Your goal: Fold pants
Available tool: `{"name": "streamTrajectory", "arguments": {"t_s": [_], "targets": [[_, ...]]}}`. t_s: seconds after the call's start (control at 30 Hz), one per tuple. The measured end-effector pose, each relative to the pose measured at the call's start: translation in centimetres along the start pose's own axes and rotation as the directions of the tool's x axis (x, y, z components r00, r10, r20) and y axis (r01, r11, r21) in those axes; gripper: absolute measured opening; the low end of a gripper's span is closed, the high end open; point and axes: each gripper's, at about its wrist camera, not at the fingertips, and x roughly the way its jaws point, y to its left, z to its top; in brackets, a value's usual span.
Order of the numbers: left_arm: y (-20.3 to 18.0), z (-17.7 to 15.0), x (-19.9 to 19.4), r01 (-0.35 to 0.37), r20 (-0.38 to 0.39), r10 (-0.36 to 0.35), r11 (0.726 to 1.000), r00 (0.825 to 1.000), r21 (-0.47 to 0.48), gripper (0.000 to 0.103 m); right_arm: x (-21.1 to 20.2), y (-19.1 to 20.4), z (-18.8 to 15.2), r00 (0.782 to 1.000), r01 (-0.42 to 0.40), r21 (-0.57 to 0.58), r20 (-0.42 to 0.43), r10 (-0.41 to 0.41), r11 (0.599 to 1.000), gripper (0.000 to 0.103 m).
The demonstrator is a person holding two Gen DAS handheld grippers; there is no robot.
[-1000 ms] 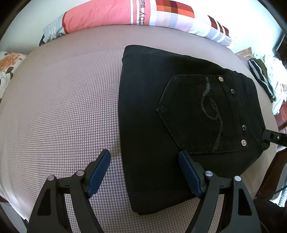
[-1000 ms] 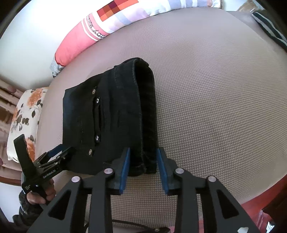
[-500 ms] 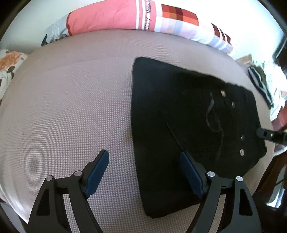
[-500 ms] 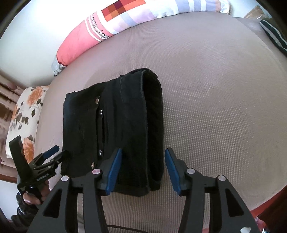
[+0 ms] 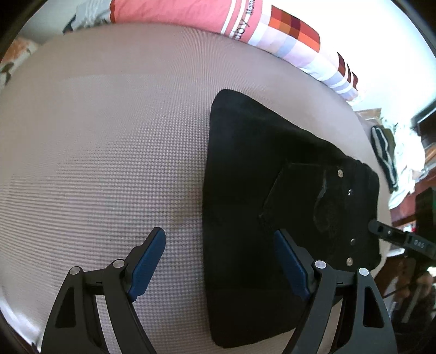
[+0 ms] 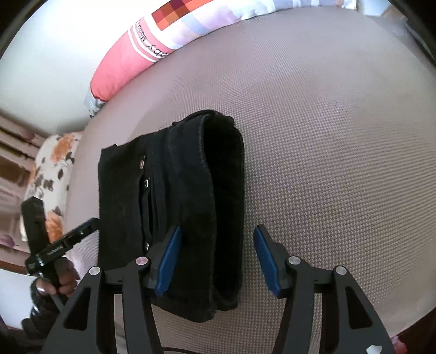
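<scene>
Black pants (image 5: pixel 272 190) lie folded into a thick rectangle on the bed, back pocket and rivets facing up. My left gripper (image 5: pixel 218 237) stands open above their near left edge, one pad over the mattress and the other over the cloth. In the right wrist view the pants (image 6: pixel 185 190) show their rolled fold edge. My right gripper (image 6: pixel 218 231) straddles that edge while its jaws are opening. Its pads stand clear of the cloth. The left gripper (image 6: pixel 62 242) shows at the left, held by a hand (image 6: pixel 60 277). The right gripper's tip (image 5: pixel 395 239) shows at the pants' right edge.
The beige woven mattress (image 5: pixel 109 136) spreads wide to the left of the pants. A long pink and checked bolster (image 5: pixel 218 19) lies along the far side. A floral pillow (image 6: pixel 51 163) sits off the bed's corner. Striped clothes (image 5: pixel 384 155) lie heaped at the right.
The right jaws, closed on the fold edge a second ago, have parted and let it go. The left gripper has slid sideways and rolled, so the pants sit further right in its view.
</scene>
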Motion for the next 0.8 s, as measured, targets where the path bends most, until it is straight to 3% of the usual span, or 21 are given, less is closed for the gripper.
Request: {"name": "streamTrajectory", "arguments": {"t_s": [0.2,0.53,0.8], "targets": [[0.7,0.3,0.5,0.110,-0.041,-0.112,0.993,0.993,-0.043,0.076,0.9,-1.6,0.5,0.996,-0.089,0.017,-0.007,0.089,0.996,0.055],[1.3,1.6,0.9,0.196,-0.055,-0.200,0.978,0.978,-0.069,0.074,1.9,-3.6,0.7,0.974,-0.226,0.036,-0.023,0.227,0.973,0.054],[1.8,2.7,1.5,0.289,-0.078,-0.298,0.951,0.951,-0.108,0.074,2.6,-5.1,1.3,0.931,-0.353,0.057,-0.076,0.357,0.934,0.052]]}}
